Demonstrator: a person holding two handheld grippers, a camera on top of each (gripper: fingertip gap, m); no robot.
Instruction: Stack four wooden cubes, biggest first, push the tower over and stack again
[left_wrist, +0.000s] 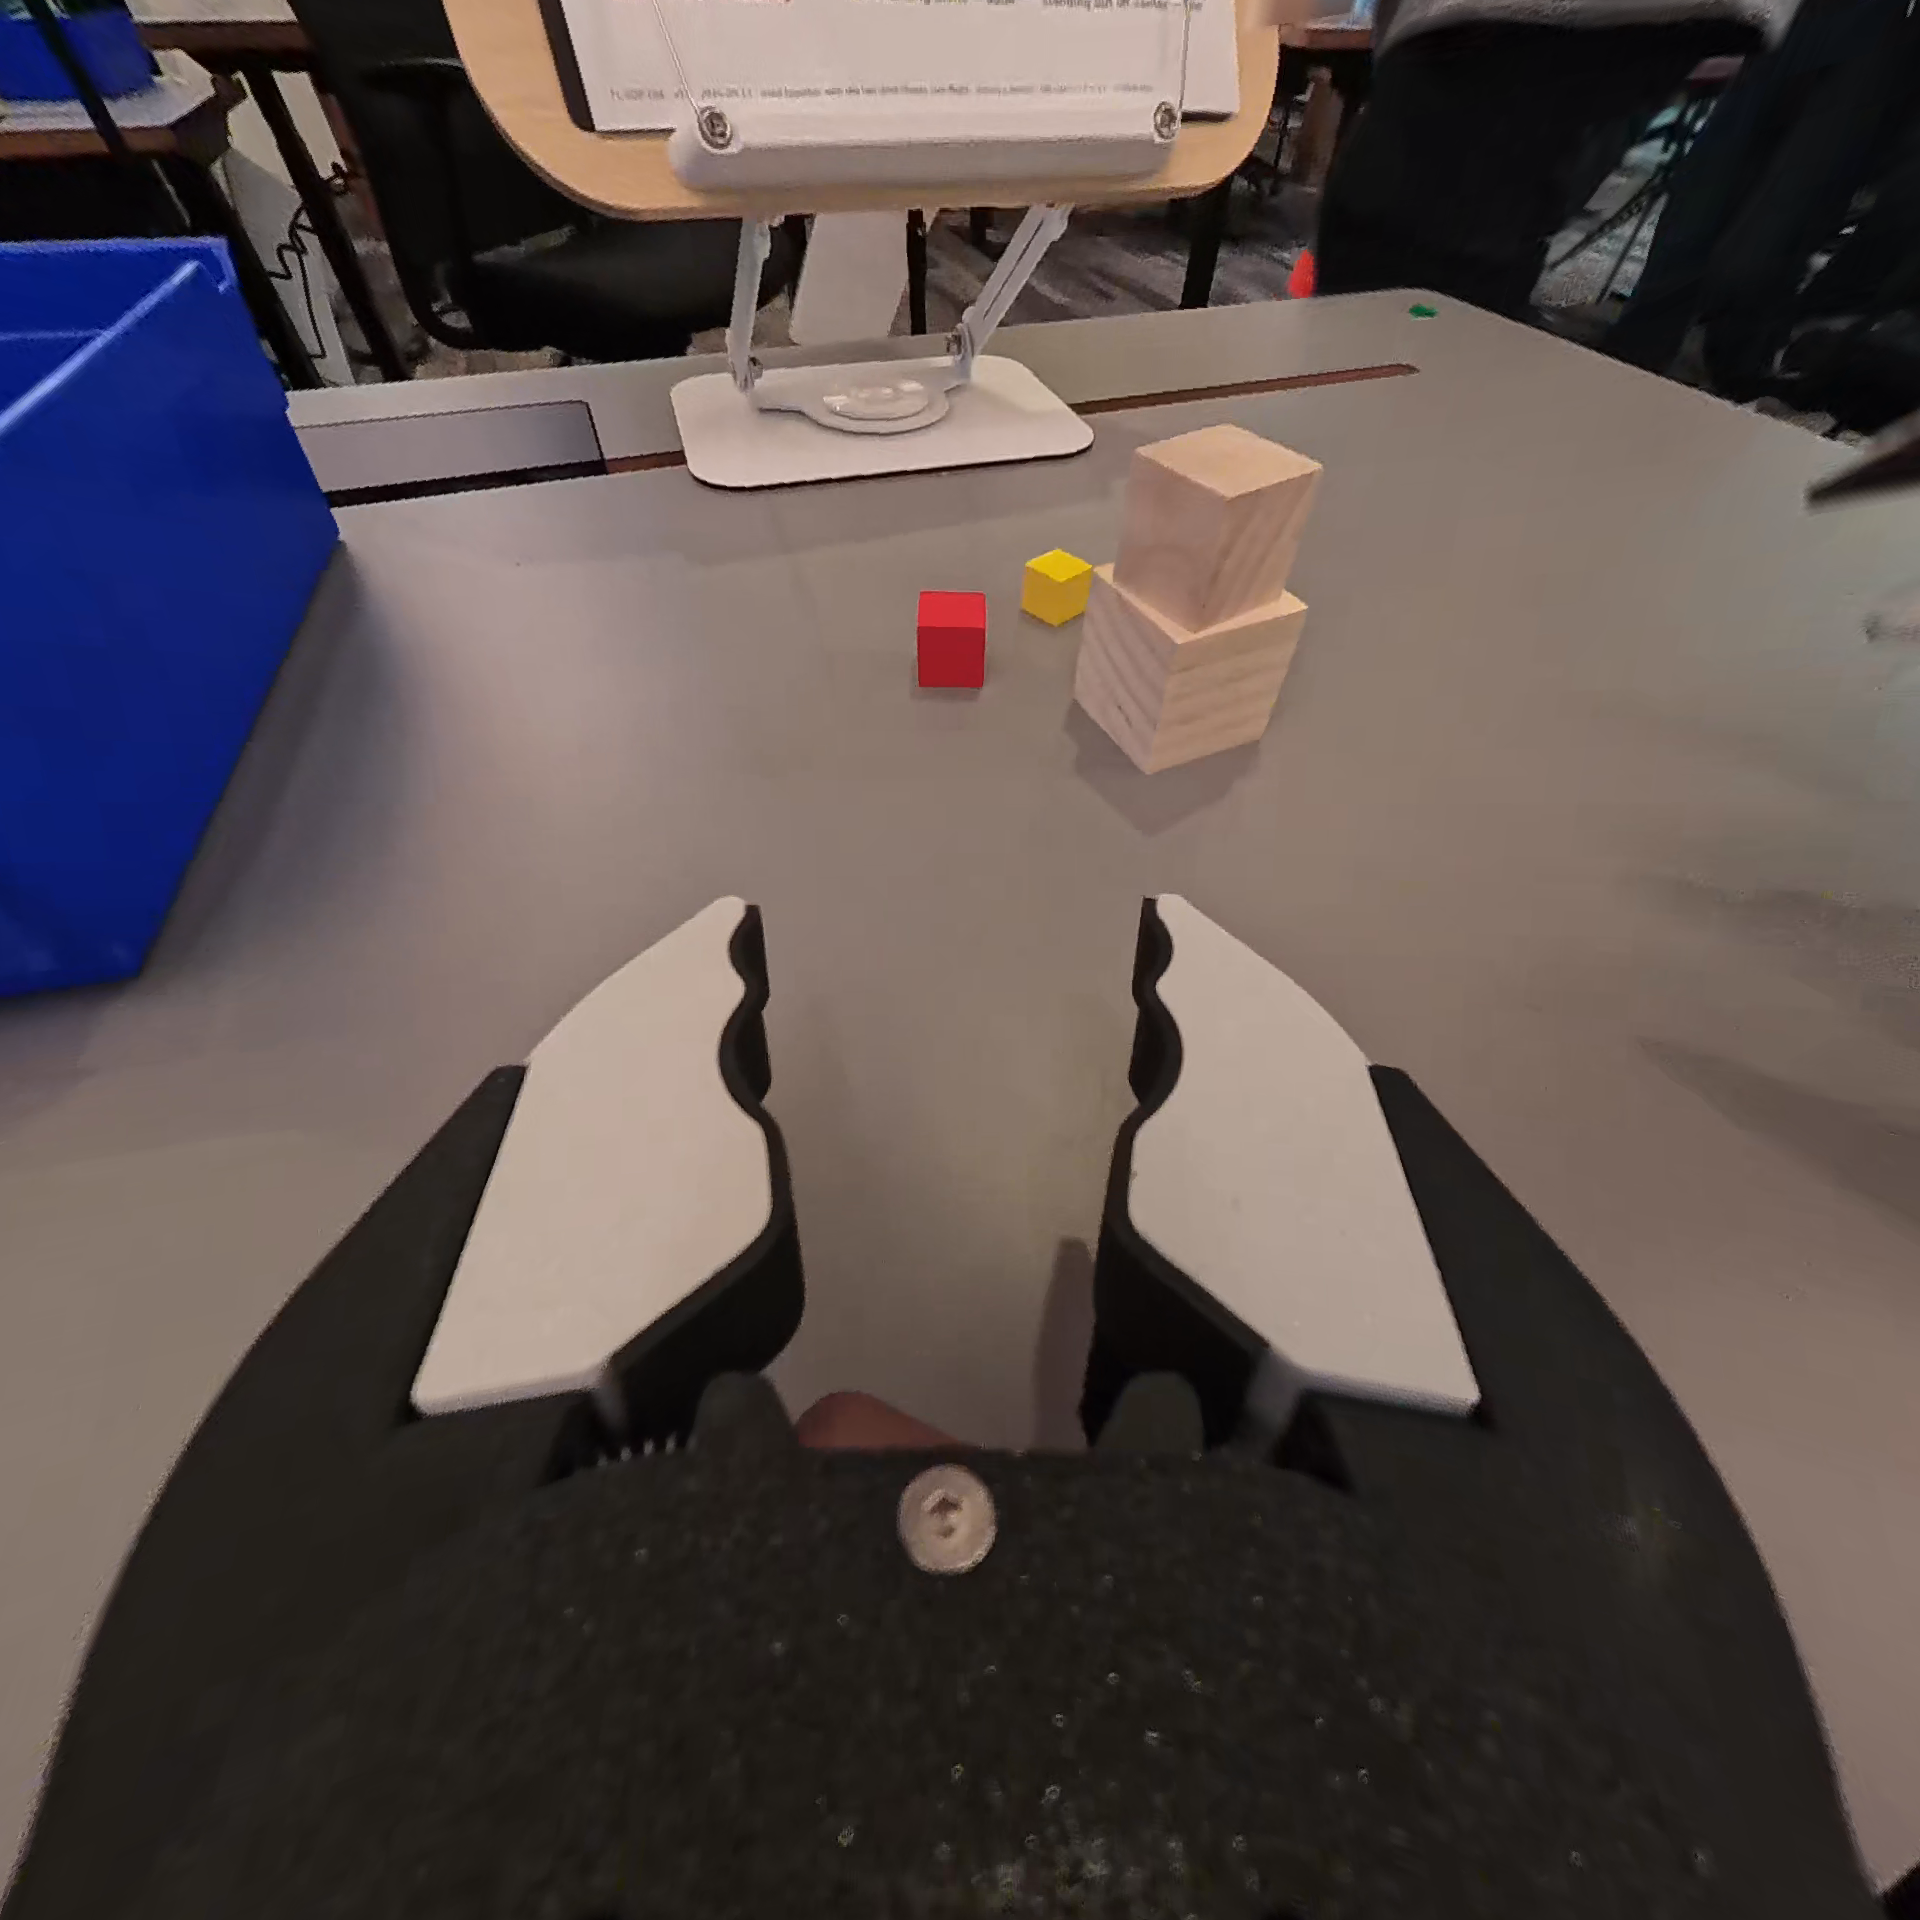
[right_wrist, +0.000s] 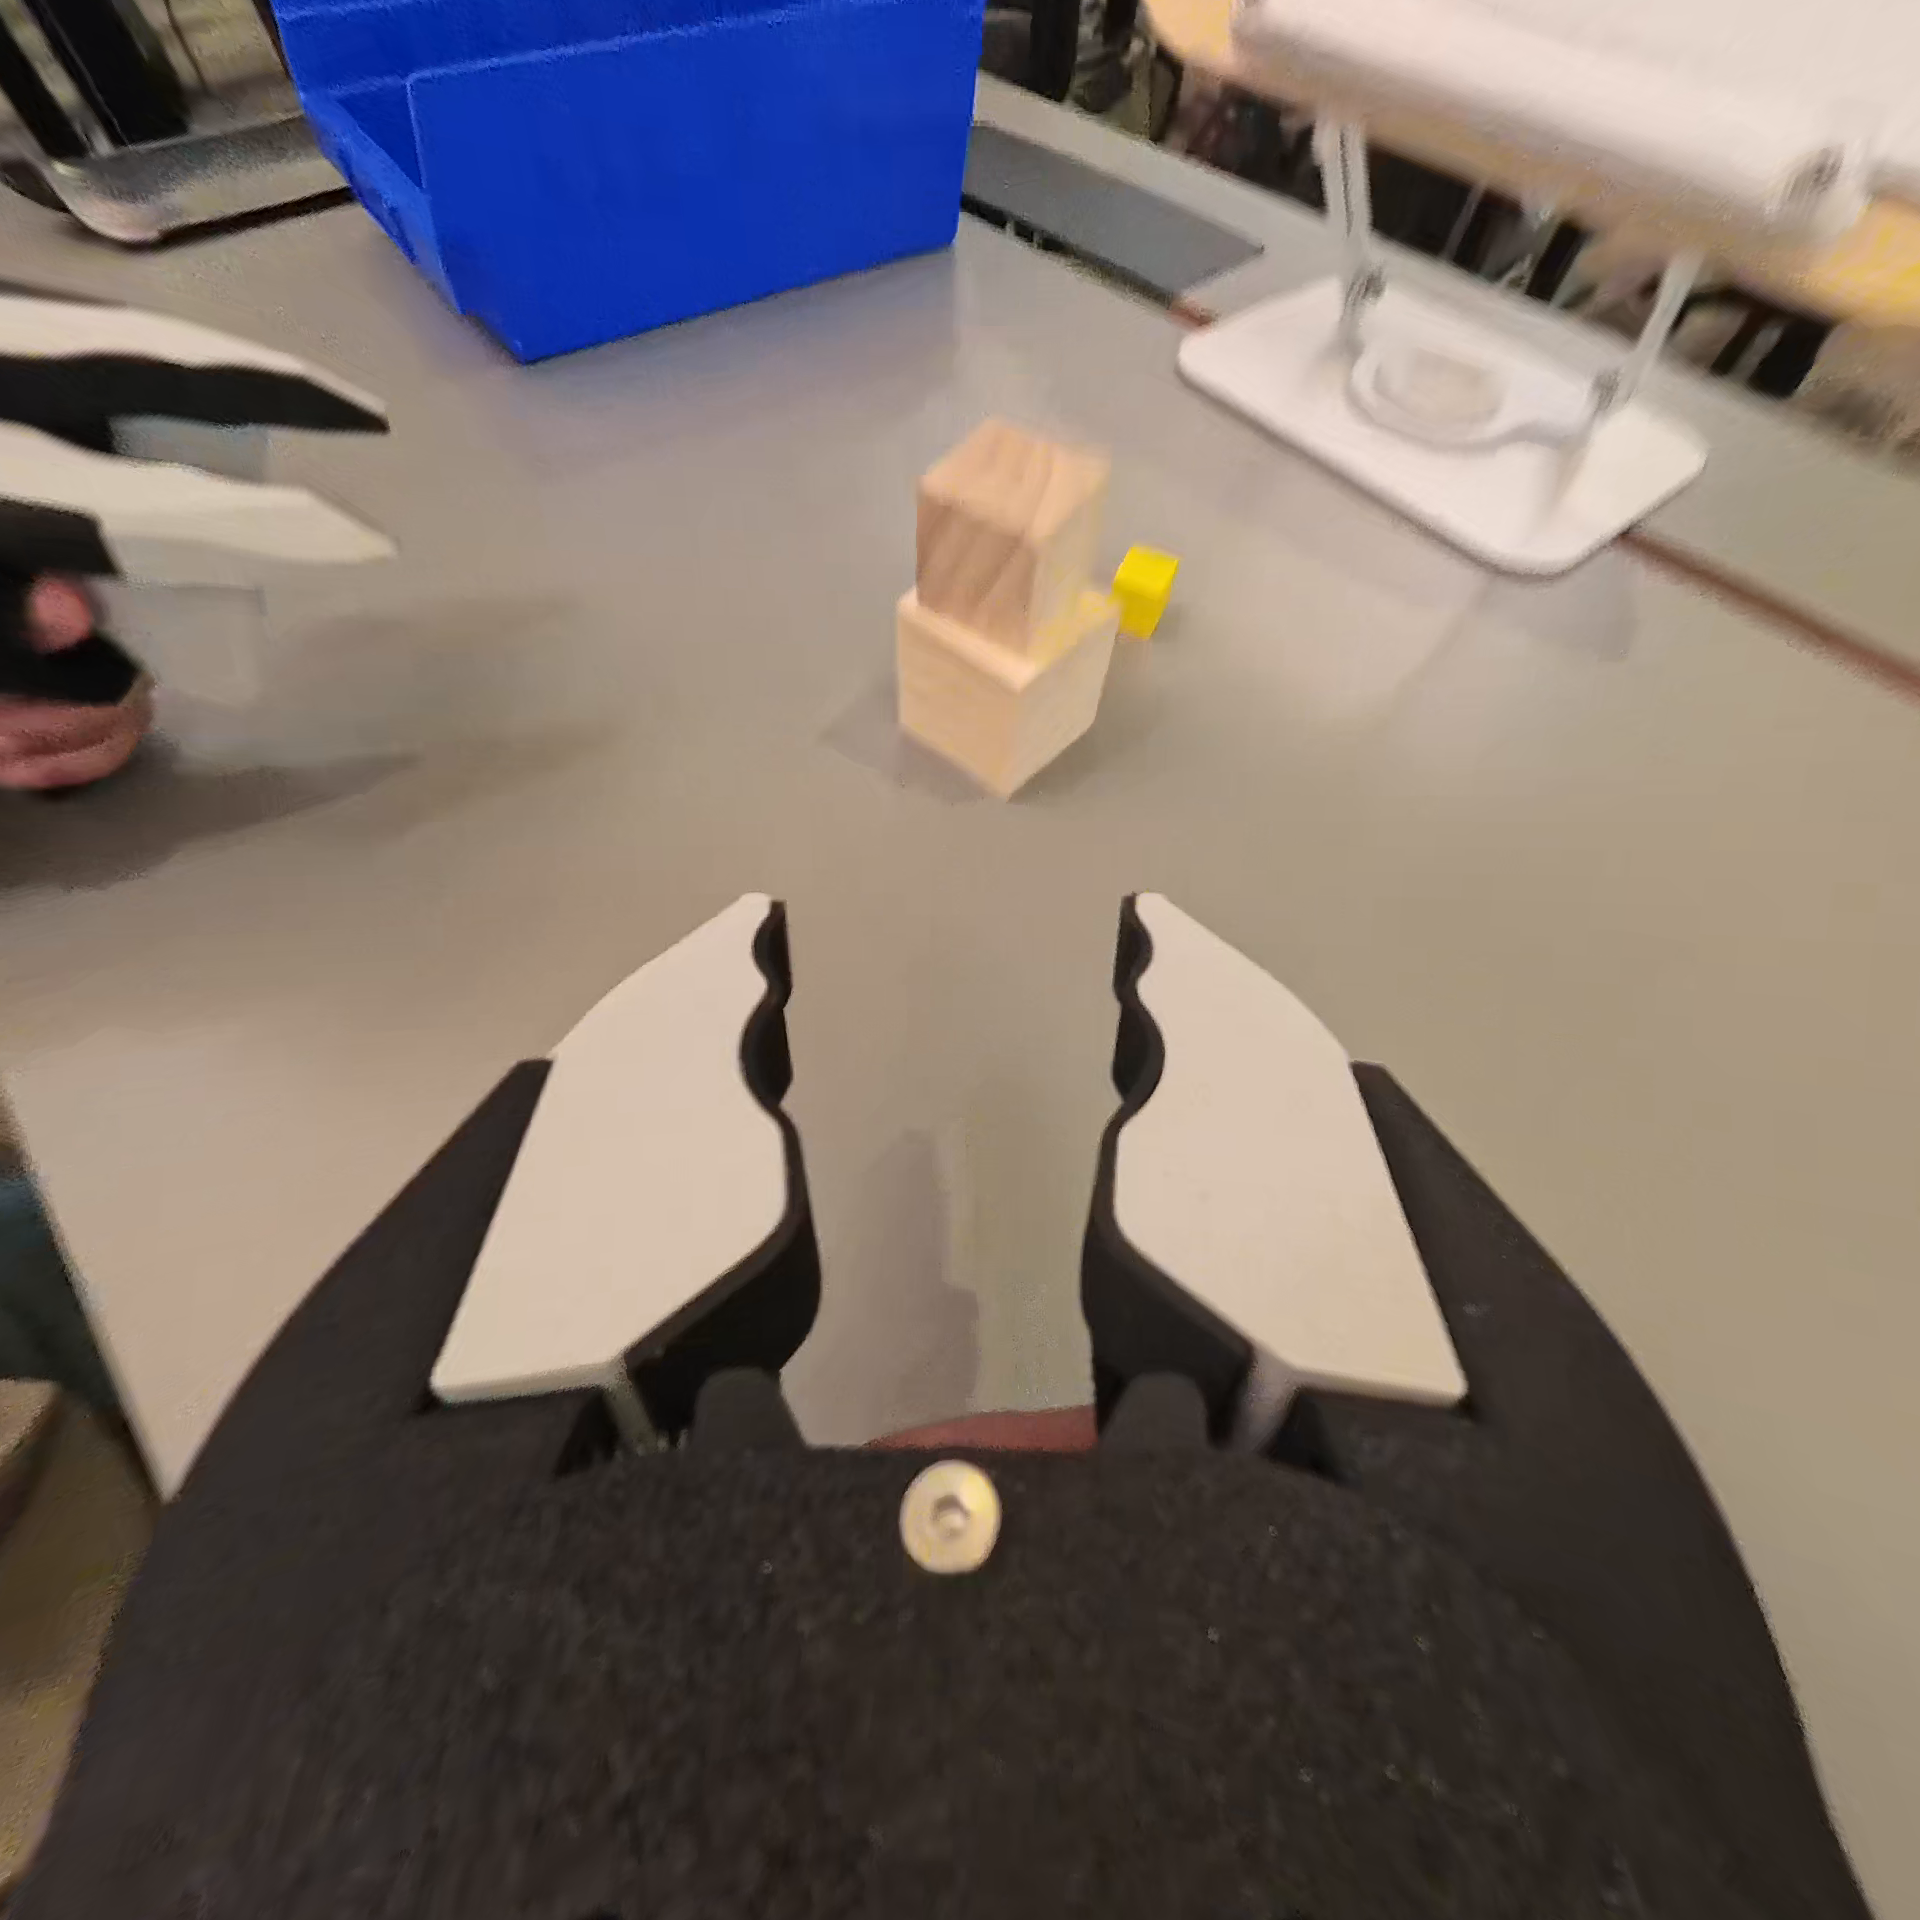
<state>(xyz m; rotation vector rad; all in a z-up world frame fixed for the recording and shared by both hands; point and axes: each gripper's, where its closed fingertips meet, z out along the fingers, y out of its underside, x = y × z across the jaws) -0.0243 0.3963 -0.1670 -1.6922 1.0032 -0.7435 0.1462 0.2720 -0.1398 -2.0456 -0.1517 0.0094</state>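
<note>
- Two plain wooden cubes already stacked mid-table: big cube (left_wrist: 1184, 675) on the grey table (left_wrist: 623, 790), second cube (left_wrist: 1216, 520) on top, twisted off-square and sitting toward the far side of the base.
- Red cube (left_wrist: 951, 639) stands alone on the table to the left of the stack, near it but apart.
- Yellow cube (left_wrist: 1056, 587) just beside the stack's far-left corner; can't tell if it touches.
- Step in hand, as I judge it: third cube next, so red or yellow, whichever is bigger. Red looks slightly bigger but it's also nearer, so not sure.
- Doing it well: grip by two flat sides, come in from the open side away from the stack, lower level onto the top cube's centre, release without dragging. The twisted top cube leaves little margin.
- Left gripper (left_wrist: 951, 914) open wide, nothing between the jaws, hovering over bare table short of the cubes.
- Right gripper (right_wrist: 951, 914) also open wide and empty, facing the stack from another side.
- Hidden/unclear: right wrist view is motion-blurred; red cube not visible there, probably behind the stack. Yellow cube half covered by it.
- Blue bin (left_wrist: 125, 582) on the left, contents not visible.
- White stand (left_wrist: 883, 416) at the far edge, board on it cut off at the top.
</note>
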